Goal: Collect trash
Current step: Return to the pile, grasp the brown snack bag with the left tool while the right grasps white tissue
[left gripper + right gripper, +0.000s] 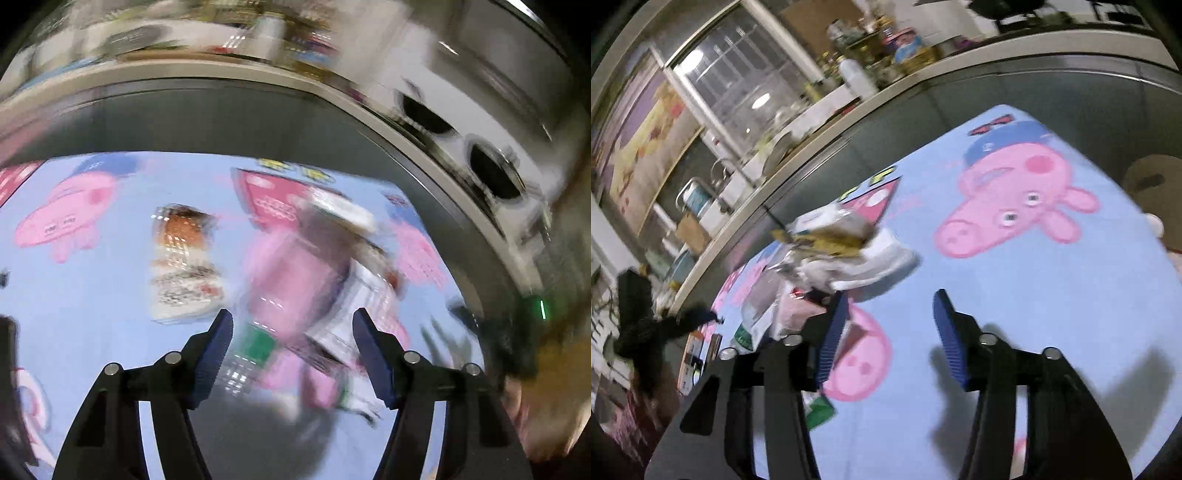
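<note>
A light blue cloth (1015,295) printed with pink cartoon pigs covers most of a dark table (1052,96), whose pale rim curves round the far side in both views. Beyond the rim, the right wrist view shows a cluttered counter (827,107) with a white bottle (857,79) and, further left, a window (738,77). The trash lies on the cloth in a loose heap (846,254) of crumpled white, yellow and pink wrappers, to the left of the big pig and just beyond the right gripper's left finger. In the left wrist view, heavily blurred, a striped wrapper (184,266) lies apart to the left of the heap, and pink and white packets (314,273) lie just beyond the fingertips. The left gripper (291,332) hangs over these with its jaws apart and nothing pressed between the pads. The right gripper (890,314) likewise stands parted over bare cloth, holding nothing.
</note>
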The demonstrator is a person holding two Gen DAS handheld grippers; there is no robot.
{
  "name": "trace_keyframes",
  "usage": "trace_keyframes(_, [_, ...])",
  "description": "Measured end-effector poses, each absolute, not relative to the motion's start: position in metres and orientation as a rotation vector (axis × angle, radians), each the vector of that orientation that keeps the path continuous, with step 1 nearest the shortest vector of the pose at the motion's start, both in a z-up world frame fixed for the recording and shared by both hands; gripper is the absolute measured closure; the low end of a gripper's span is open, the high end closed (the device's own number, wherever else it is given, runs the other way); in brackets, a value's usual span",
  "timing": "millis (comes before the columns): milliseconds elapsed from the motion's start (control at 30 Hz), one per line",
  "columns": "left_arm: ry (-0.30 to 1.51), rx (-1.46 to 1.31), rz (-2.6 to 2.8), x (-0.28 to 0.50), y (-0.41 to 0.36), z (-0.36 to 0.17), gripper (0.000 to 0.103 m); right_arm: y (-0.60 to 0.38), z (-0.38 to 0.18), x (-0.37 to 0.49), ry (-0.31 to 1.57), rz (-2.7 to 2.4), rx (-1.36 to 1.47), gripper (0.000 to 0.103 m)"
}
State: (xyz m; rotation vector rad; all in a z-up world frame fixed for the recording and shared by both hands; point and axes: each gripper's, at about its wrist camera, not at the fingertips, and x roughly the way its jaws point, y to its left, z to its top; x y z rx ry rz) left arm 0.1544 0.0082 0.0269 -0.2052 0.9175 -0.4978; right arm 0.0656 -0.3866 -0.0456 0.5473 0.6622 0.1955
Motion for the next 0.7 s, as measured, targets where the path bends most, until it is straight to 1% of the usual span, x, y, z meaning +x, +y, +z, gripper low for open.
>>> trace_keyframes(167, [0.947, -0.304, -0.428, 0.212, 0.048, 0.007, 0.036, -0.359, -0.041, 0.077, 0.685, 0.209, 0.5, 0.051])
trace_keyframes(333, [0.974, -0.336, -0.43, 0.244, 0.056, -0.016, 0.036, -0.365, -0.045, 0.088, 0.718, 0.177, 0.507, 0.051])
trace_keyframes(433, [0.985, -0.308, -0.46, 0.261, 0.048, -0.03, 0.029, -0.378, -0.053, 0.1, 0.746, 0.178, 0.582, 0.051])
trace_keyframes(600, [1.003, -0.315, -0.507, 0.279, 0.039, -0.045, 0.029, -0.394, -0.071, 0.117, 0.787, 0.21, 0.756, 0.053])
trace_keyframes(633, [0.993, -0.311, -0.514, 0.279, 0.037, -0.044, 0.029, -0.396, -0.076, 0.12, 0.801, 0.231, 0.808, 0.053])
trace_keyframes(667, [0.997, -0.311, -0.534, 0.28, 0.035, -0.045, 0.036, -0.395, -0.08, 0.123, 0.814, 0.25, 0.851, 0.054])
trace_keyframes(700, [1.008, -0.313, -0.554, 0.281, 0.03, -0.046, 0.04, -0.395, -0.085, 0.125, 0.827, 0.273, 0.9, 0.054])
